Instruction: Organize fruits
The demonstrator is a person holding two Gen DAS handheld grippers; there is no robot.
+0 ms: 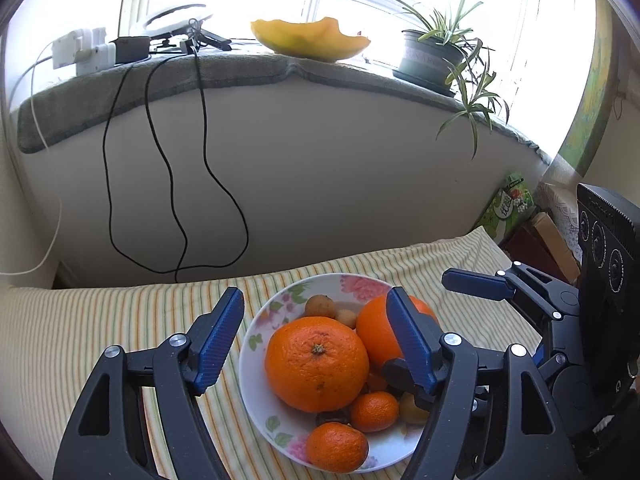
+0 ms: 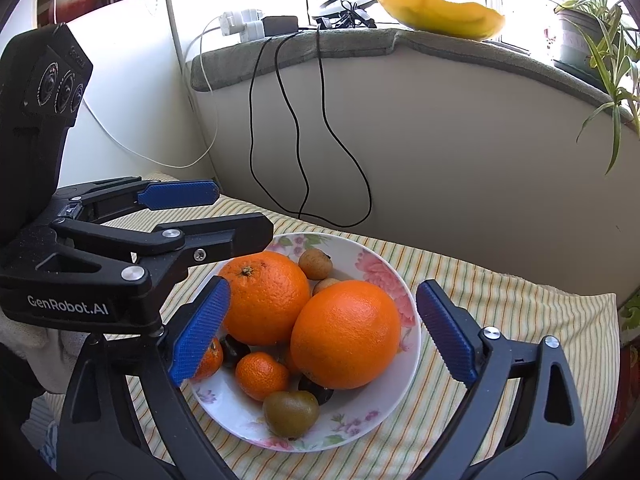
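On striped cloth, floral white ceramic bowl (image 2: 408, 364): big round orange (image 2: 346, 334) at 3 o'clock—heavy, firm, slick; grip mid-girth w/ released right gripper (image 2: 324, 338); left gripper (image 1: 316, 344) jaws released.

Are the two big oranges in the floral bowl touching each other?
Touching. In the right wrist view, the nearer big orange overlaps and presses against the stem-up big orange with no gap, both sitting in the white floral bowl.

I am working in a home, by a sunlit window. The grey padded windowsill (image 1: 240, 76) carries a potted spider plant (image 1: 444, 52), white chargers with black cables (image 1: 160, 152) trailing down, and a ring light. Below me, a striped yellow cloth (image 2: 500, 300) covers the surface holding a floral porcelain bowl (image 2: 372, 264).
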